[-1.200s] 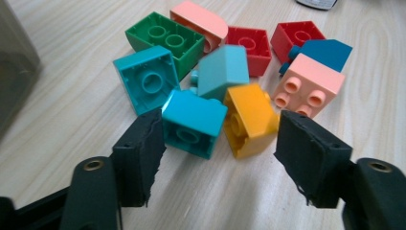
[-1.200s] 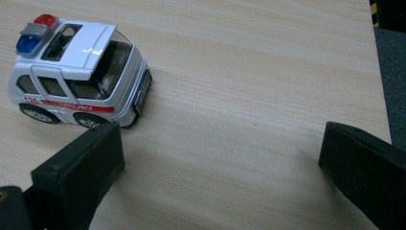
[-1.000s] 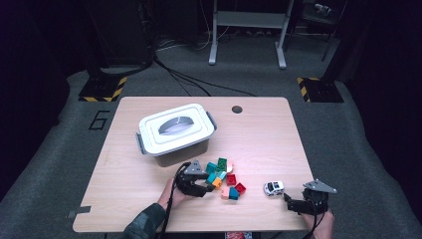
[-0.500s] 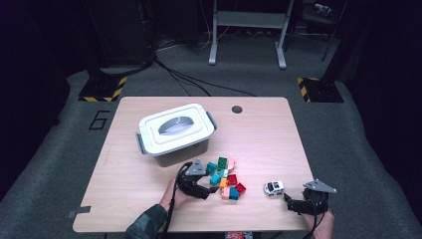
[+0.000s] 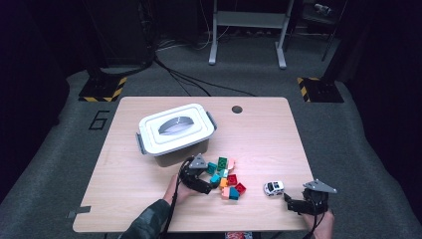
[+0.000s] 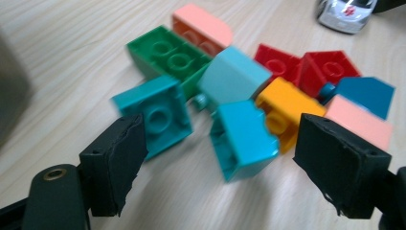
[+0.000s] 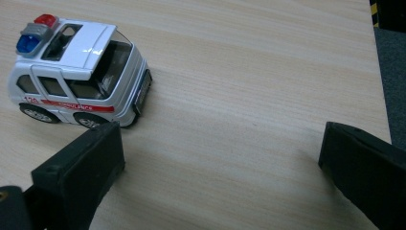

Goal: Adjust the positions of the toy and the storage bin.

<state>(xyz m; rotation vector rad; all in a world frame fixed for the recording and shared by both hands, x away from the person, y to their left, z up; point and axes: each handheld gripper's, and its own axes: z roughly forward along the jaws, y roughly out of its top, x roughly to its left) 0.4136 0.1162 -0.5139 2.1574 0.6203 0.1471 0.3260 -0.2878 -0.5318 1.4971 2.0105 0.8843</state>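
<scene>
My left gripper (image 5: 211, 184) lies low at the left edge of a pile of toy bricks (image 5: 226, 178). In the left gripper view its jaws have just been opening. They stand wide apart around a tipped teal brick (image 6: 244, 139), and the pads (image 6: 115, 163) do not touch it. A second teal brick (image 6: 160, 115), a green one (image 6: 165, 52), an orange one (image 6: 282, 108) and red ones (image 6: 316, 67) lie just beyond. My right gripper (image 5: 289, 201) (image 7: 220, 139) is open with bare table between its jaws. A white toy ambulance (image 7: 76, 72) (image 5: 273, 187) stands just past its left jaw.
A white lidded plastic box (image 5: 174, 132) with grey clasps stands on the wooden table (image 5: 259, 134) behind the bricks. There is a round cable hole (image 5: 237, 109) near the far edge. The table's right edge and front edge run close to the right gripper.
The left gripper has shifted slightly at the brick pile. The right gripper and the toy ambulance have stayed where they were.
</scene>
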